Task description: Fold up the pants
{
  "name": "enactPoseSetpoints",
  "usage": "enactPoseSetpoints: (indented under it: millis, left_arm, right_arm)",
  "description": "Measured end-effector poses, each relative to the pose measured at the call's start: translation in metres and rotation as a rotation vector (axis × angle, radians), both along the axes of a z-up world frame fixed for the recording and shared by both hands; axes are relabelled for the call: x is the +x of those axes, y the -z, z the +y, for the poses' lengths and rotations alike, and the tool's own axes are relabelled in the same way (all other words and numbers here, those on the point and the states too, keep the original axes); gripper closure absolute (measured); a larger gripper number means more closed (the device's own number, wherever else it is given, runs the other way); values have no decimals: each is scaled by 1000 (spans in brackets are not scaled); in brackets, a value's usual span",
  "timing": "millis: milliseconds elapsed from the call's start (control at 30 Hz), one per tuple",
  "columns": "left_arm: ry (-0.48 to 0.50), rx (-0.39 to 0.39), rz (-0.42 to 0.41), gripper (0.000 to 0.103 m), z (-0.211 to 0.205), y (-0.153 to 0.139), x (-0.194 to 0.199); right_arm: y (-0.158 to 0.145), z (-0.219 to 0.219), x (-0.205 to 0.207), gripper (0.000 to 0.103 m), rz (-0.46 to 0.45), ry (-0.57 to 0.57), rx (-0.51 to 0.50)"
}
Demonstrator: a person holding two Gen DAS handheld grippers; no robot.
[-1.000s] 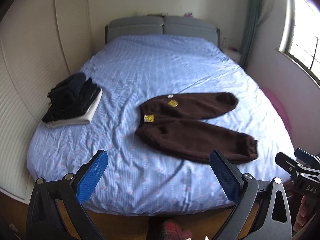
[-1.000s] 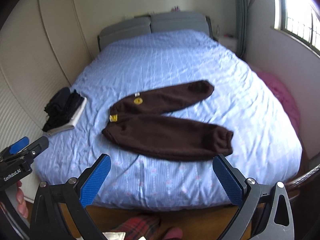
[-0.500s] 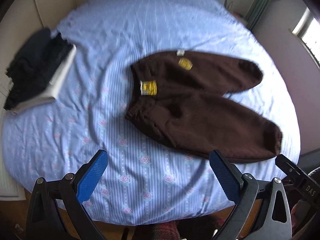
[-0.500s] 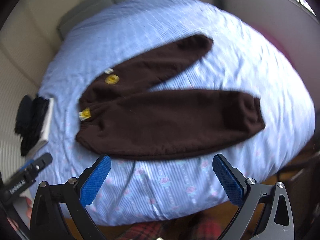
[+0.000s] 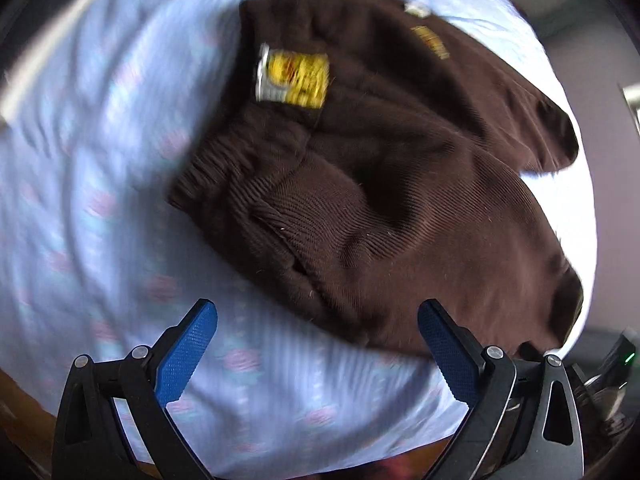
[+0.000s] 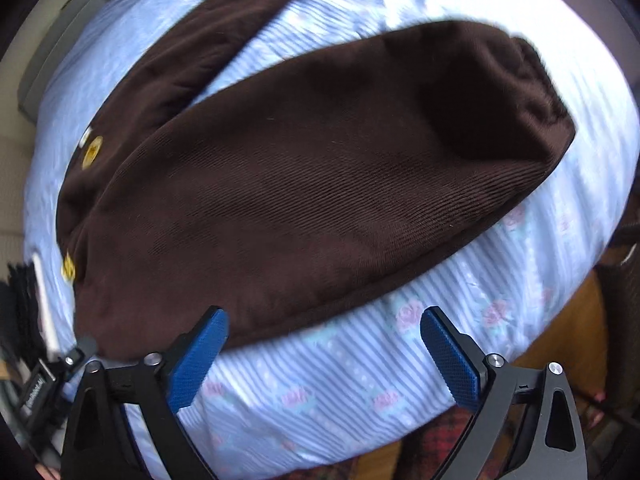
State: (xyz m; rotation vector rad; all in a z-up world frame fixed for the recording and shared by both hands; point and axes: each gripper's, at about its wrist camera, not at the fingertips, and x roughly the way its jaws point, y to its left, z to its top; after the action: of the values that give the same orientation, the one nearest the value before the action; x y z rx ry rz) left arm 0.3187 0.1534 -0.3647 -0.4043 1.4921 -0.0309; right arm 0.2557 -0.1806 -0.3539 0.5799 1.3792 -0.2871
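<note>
Left wrist view shows the left claw [image 5: 318, 330] spread wide and empty, hanging just above the near edge of the brown pants [image 5: 380, 184], close to the ribbed waistband [image 5: 216, 176] with its yellow label [image 5: 294, 78]. The pants lie flat on the bed [image 5: 100, 184], on a blue striped sheet with small roses, the two legs splayed apart in a V. In the right wrist view the right claw [image 6: 322, 334] is likewise spread and empty, its left finger [image 6: 200, 354] overlapping the near hem of the closer leg [image 6: 320, 168], whose gathered cuff [image 6: 536, 92] lies to the right. A dark stack of clothes [image 6: 20, 312] sits at the far left.

The step in hand looks like reaching for the first grip. To do it well, each claw should bite both layers at the near edge, one by the waistband and one toward the cuff, without pinching the sheet, so the closer leg can lift evenly over the far one.
</note>
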Motion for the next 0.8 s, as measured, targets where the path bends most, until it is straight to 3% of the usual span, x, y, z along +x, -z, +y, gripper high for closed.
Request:
enactPoseSetpoints:
  millis: [100,200,267,333,367,400,500,633,800]
  left_arm:
    - [-45,-46,54,10,0,22,9]
    - [-63,-61,67,18,-1,26,15]
    - [-46,-68,68,40,-5,24,21]
    - [-19,-67,54,56,-9,14,24]
    - [-5,-60,48,65,-10,9,24]
    - [8,-57,40,69,-12,4,24]
    - [50,-50,-10,76,-15,-21,19]
    - [91,-8,-98,78,-17,-64,10]
    - [76,33,-112,79,-13,-93,-7]
  right_arm:
    - [18,-16,4,7,17,55,31]
    - [34,-34,7,11,36,115,52]
    - [44,-45,7,17,51,145,80]
    - [45,-52,5,25,56,183,102]
    - [41,-53,4,37,52,192,108]
    - [34,-55,3,57,34,188,122]
    - [11,-59,1,80,-10,157,148]
    - [-47,-62,-9,83,-129,108,173]
    - [-116,-62,-26,85,-205,7,168]
